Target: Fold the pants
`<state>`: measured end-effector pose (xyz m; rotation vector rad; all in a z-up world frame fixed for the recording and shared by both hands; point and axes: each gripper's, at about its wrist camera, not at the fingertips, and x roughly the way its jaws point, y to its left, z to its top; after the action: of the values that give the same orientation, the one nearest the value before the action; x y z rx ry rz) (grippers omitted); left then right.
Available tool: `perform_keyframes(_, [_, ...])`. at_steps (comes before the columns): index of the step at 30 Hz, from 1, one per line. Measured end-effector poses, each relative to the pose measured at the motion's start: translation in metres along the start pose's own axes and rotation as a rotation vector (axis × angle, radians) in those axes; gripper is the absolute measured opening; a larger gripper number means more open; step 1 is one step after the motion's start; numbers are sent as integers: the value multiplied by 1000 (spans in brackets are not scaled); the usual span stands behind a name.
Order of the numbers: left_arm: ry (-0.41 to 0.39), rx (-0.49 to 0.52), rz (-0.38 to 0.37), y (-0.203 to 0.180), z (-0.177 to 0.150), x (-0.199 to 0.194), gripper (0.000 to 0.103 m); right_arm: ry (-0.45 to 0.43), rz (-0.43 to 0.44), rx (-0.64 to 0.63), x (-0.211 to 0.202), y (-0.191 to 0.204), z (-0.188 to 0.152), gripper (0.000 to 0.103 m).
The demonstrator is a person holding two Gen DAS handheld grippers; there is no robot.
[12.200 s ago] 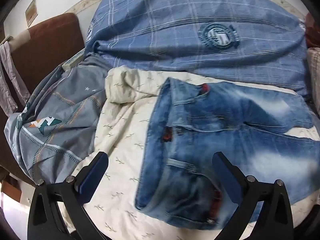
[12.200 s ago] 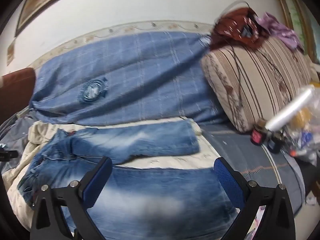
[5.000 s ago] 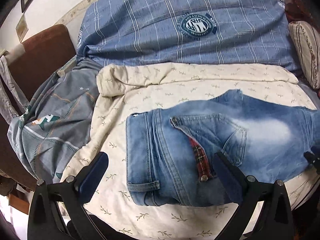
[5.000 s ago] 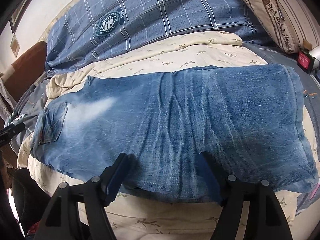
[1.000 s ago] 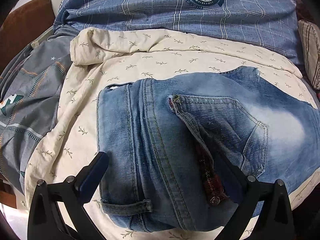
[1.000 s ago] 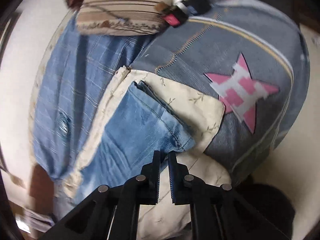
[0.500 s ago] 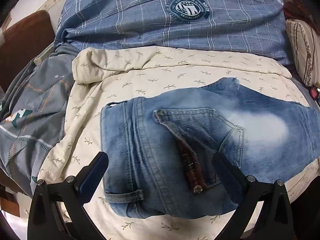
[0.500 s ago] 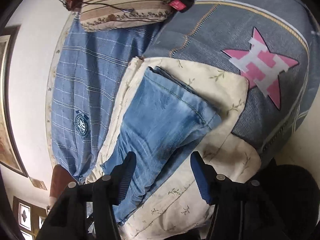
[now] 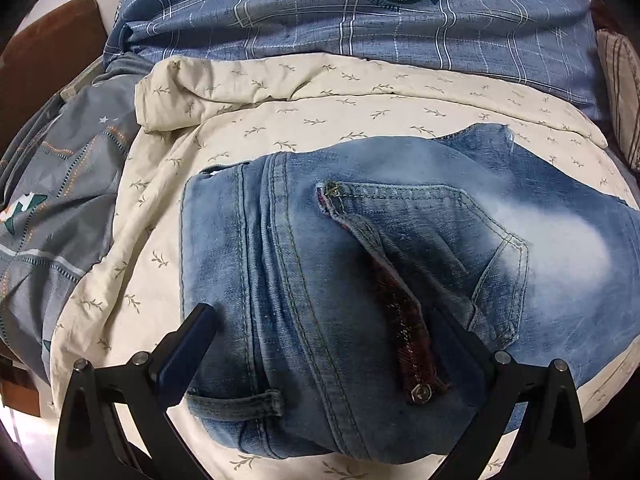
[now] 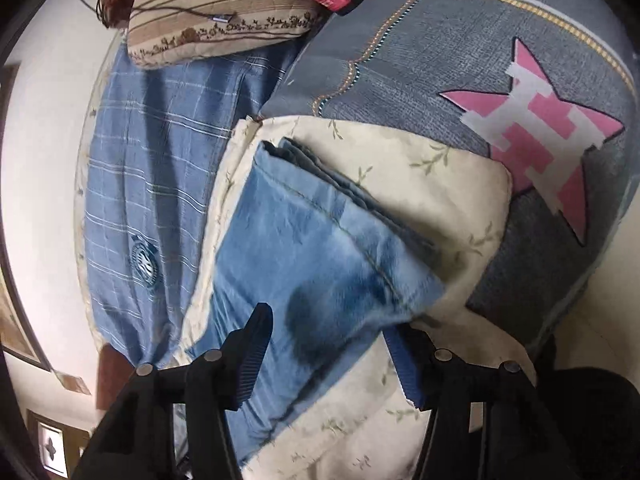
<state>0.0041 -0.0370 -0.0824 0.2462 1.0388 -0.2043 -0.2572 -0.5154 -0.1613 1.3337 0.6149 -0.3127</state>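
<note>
Between the spread fingers of the left gripper [image 9: 324,344], the waistband end of the jeans [image 9: 360,264] is framed, with a belt loop [image 9: 236,400] nearest the camera and a plaid-lined pocket flap [image 9: 404,328], closed by a metal snap, just inside the right-hand finger. The jaws are held wide apart and nothing is pinched; whether the fingers touch the denim cannot be told. The back pocket [image 9: 440,240] is seen further along, and the jeans are laid flat on a cream leaf-print sheet [image 9: 280,120]. A grey patterned quilt [image 9: 60,200] lies to the left of that sheet, and a blue plaid cover [image 9: 360,20] with a round emblem is spread beyond it. In the right wrist view, the right gripper [image 10: 328,348] is likewise opened wide, and the hem end of the jeans [image 10: 312,248] is framed between its fingers, the stacked leg hems lying just ahead on the cream sheet [image 10: 440,184]. Further off, a grey quilt with a pink star [image 10: 536,132] is seen, and a striped pillow [image 10: 216,12] rests at the far edge.
</note>
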Motion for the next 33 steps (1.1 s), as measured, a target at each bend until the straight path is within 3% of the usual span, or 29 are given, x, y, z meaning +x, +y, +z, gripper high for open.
perform_keyframes(1, [-2,5,5,-1,0,-1,103,-2,11,-2,1,1,1,59])
perform_keyframes(3, [-3,12,11,-2,1,-1,103,-13,7,-34,0,6,-1,48])
perform_keyframes(4, [-1,10,10,-2,1,-1,103,-24,-11,-52,-1,8,-2,35])
perform_keyframes(7, [4,3,4,0,1,-1,103,-54,-14,-74,-7,13,-3,23])
perform_keyframes(10, [7,1,4,0,1,-1,103,-52,-33,-99,-7,17,-2,23])
perform_keyframes(16, [-4,8,1,-2,1,-9,103,6,2,35,1,0,4,33])
perform_keyframes(18, [-2,8,-2,-3,2,-9,103,4,-5,21,3,1,5,37])
perform_keyframes(20, [5,4,-6,-4,3,-7,103,0,-16,-2,8,6,4,48])
perform_keyframes(22, [9,6,-8,-5,3,-6,103,-13,-23,-52,9,14,4,48])
perform_keyframes(24, [11,9,-5,-6,3,-5,103,-17,-48,-103,9,20,2,38])
perform_keyframes(25, [13,9,-6,-6,2,-5,103,-24,-55,-122,8,22,1,21])
perform_keyframes(26, [16,6,-6,-5,2,-4,103,-27,-50,-133,8,24,1,14])
perform_keyframes(33, [17,-5,-19,-2,2,-5,103,-127,-79,-328,-11,74,-13,12])
